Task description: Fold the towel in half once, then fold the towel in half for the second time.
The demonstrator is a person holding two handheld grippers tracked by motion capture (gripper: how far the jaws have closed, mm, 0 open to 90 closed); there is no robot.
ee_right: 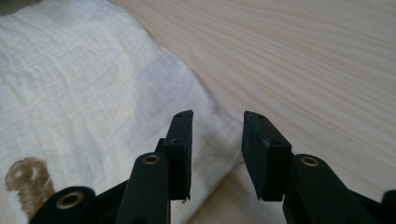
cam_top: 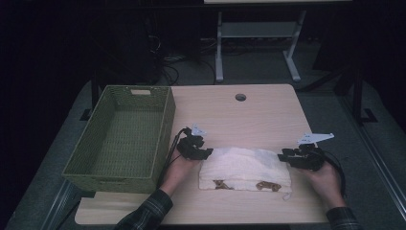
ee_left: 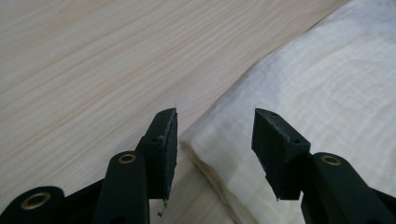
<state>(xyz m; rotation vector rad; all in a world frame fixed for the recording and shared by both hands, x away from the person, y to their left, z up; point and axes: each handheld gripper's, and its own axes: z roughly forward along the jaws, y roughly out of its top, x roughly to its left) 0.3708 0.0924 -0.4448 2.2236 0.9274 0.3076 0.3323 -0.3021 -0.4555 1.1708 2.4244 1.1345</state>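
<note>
On your left a green woven basket [cam_top: 119, 139] sits over the edge of the pale wooden tabletop [cam_top: 239, 120], nothing inside. Your left gripper [ee_left: 215, 135] has its fingers apart, astride the left edge of the folded cream towel [cam_top: 245, 168] lying before you; no readable writing, just brown prints. Your right gripper [ee_right: 217, 140] gapes likewise over the towel's right edge. Dark floor and a white table frame [cam_top: 258, 43] lie beyond.

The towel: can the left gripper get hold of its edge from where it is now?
Probably yes. The left gripper stands open right at the towel edge, the folded layers between its jaws, with nothing in the way on the table.
</note>
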